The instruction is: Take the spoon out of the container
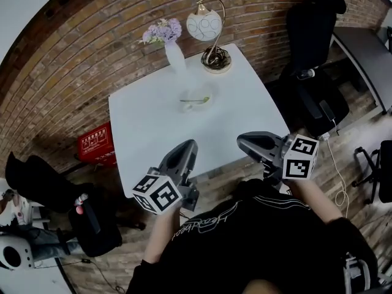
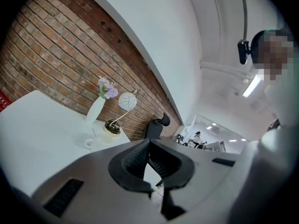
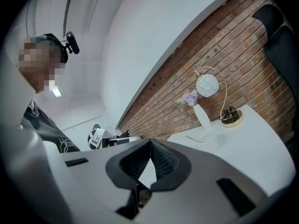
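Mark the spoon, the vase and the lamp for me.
spoon (image 1: 195,100), head view, middle of the handle.
vase (image 1: 175,59), head view, white body.
lamp (image 1: 204,25), head view, round shade.

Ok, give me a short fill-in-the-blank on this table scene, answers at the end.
1. The vase holds ___ flowers.
2. The wall behind the table is ___.
3. The spoon lies ___ the container.
4. The left hand-held gripper and right hand-held gripper both have ___ jaws.
Answers: purple; brick; in; shut.
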A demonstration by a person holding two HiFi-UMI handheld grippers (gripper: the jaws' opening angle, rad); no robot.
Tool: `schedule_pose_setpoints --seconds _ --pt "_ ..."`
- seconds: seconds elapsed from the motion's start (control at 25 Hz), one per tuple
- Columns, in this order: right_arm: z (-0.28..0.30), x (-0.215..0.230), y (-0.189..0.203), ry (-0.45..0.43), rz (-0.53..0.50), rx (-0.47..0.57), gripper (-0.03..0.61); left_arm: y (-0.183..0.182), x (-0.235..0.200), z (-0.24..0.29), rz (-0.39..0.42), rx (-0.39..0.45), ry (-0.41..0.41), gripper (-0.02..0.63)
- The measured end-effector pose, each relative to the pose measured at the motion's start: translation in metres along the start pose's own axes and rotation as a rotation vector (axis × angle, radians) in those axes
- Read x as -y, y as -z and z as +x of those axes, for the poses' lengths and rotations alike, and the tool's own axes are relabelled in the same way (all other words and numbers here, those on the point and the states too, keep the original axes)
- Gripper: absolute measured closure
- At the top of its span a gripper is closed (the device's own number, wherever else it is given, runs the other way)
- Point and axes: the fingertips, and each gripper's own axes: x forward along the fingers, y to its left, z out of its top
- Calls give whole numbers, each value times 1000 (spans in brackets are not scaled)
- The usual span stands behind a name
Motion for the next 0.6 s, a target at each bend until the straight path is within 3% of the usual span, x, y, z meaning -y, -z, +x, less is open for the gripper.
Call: schedule_pose_setpoints --seconds 0.4,0.52,0.6 --pt "33 69 -20 -5 48 -19 581 -8 -65 57 -18 -51 -83 606" --pt "44 92 -27 -3 62 -32 581 -20 -88 73 -14 -23 -108 603" --pt "49 107 -31 4 70 -39 581 -26 -99 84 -16 0 -112 567"
